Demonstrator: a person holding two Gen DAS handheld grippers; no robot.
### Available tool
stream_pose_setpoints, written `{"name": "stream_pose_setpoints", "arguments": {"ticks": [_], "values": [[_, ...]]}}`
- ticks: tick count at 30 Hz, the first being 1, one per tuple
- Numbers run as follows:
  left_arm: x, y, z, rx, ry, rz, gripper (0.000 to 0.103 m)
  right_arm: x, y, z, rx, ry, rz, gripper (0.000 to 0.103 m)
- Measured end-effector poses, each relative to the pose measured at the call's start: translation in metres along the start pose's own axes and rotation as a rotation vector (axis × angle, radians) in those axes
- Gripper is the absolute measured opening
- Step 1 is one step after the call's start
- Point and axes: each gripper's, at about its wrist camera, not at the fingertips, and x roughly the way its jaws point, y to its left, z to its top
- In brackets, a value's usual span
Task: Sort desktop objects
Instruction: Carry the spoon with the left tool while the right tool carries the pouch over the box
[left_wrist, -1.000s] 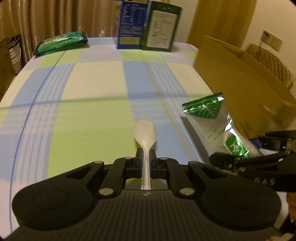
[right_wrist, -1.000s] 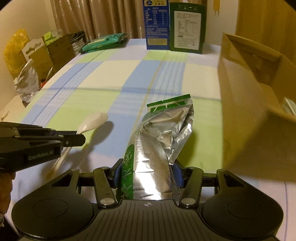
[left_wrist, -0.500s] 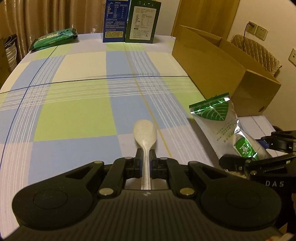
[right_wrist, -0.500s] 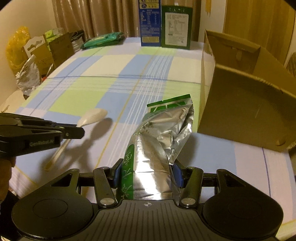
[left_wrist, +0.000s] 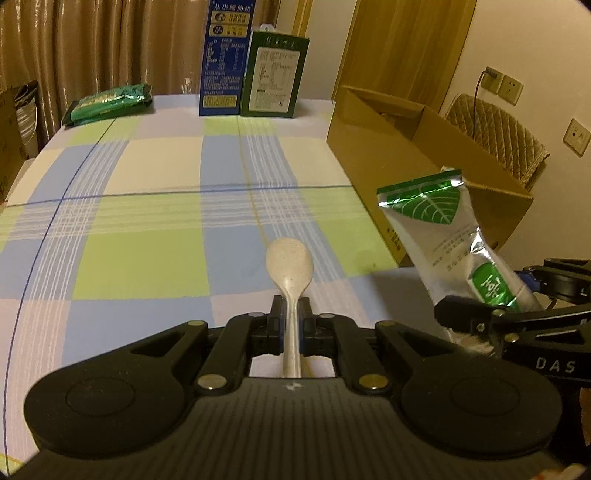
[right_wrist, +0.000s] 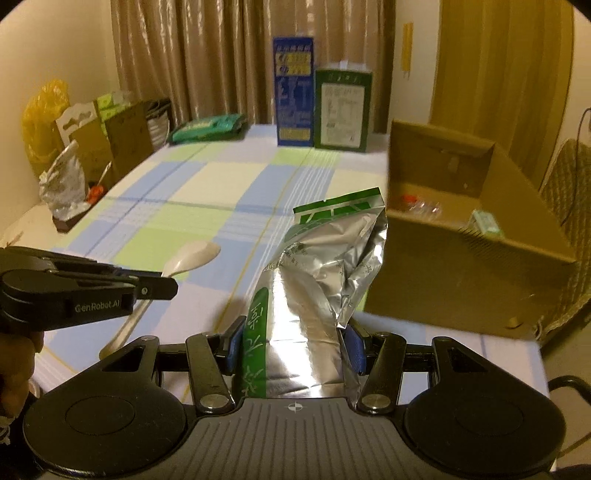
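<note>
Both my tongs rise: left gripper (left_wrist: 291, 317) clenches the spoon (left_wrist: 290, 264), right gripper (right_wrist: 293, 343) grasps the foil pouch (right_wrist: 314, 291); cardboard box (right_wrist: 465, 258) at two o'clock seems next.

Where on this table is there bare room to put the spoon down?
The checked tablecloth is bare from the spoon in the left gripper back to the blue carton and green carton. The right edge is crowded by the cardboard box; the green packet fills the far-left corner.
</note>
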Motion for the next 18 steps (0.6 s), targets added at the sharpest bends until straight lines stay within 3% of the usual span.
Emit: {"name": "stream_pose_setpoints", "arguments": {"ticks": [18], "values": [[-0.032,-0.064,0.042,0.090,-0.078,-0.042,0.004,-0.056,-0.050,0.016,0.076,-0.123,-0.090,0.051]]}}
